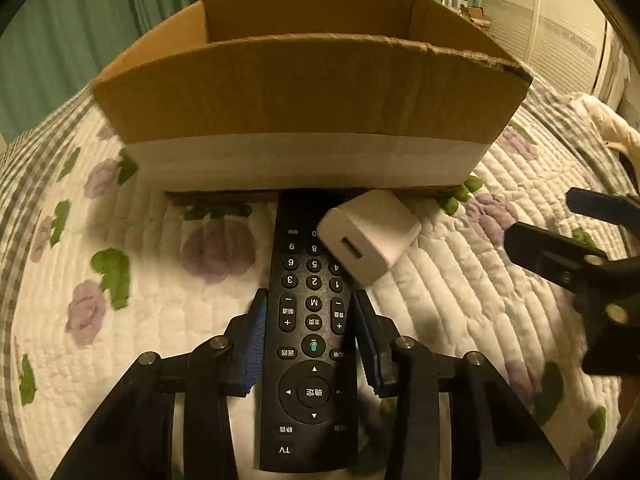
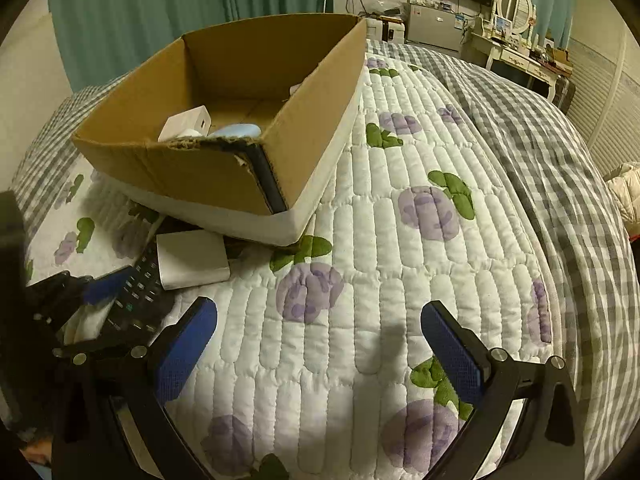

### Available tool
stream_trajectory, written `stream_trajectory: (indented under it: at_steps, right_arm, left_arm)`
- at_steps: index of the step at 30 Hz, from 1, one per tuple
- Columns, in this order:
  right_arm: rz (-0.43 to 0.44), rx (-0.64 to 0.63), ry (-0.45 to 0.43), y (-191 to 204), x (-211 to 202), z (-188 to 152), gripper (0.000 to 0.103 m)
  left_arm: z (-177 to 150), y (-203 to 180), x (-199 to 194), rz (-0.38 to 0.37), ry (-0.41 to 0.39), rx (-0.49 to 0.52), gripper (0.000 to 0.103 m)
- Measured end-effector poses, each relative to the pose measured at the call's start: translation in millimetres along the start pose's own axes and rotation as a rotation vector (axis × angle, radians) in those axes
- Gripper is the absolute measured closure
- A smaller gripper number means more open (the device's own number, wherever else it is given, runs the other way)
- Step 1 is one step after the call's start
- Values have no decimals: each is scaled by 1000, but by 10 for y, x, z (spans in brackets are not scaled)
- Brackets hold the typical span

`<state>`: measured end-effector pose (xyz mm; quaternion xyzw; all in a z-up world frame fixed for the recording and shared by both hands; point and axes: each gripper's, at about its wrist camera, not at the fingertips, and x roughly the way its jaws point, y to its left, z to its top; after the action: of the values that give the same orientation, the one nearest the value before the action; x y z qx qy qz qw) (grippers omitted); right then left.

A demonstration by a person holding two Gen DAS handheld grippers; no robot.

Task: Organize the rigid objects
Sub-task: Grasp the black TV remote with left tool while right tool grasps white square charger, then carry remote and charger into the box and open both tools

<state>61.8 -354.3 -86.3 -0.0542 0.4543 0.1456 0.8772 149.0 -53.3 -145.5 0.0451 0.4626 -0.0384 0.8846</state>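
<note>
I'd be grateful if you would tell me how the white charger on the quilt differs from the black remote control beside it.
The white charger is a short, blocky cube; the black remote control is long, flat and covered in buttons. The charger lies free, propped partly on the remote's far end, while the remote is clamped between the left gripper pads. Both lie on the quilt in front of the cardboard box, not yet inside it.

Both wrist views look steeply down, sharing the box.

One cardboard box, one black remote control, two white charger plugs, one on the quilt and one in the box, and one pale blue object.
</note>
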Motion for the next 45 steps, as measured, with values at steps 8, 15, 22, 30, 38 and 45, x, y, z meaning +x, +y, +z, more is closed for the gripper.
stream_trajectory:
  at_steps: [8, 15, 22, 30, 38, 45]
  right_arm:
    - [39, -54, 0, 233, 13, 2, 1]
    - [97, -146, -1, 628, 100, 53, 1]
    - [101, -136, 29, 866, 403, 79, 5]
    - [80, -45, 49, 950, 674, 108, 31]
    - [68, -47, 34, 919, 561, 12, 38]
    - [65, -89, 32, 929, 214, -201, 38]
  left_arm:
    - [-119, 396, -306, 27, -23, -123, 62]
    - [-28, 700, -412, 65, -53, -186, 62]
    - [94, 891, -319, 81, -69, -188, 62]
    - [54, 936, -243, 73, -57, -180, 62]
    - [-19, 915, -284, 59, -51, -186, 62]
    - [-129, 788, -514, 34, -43, -190, 62]
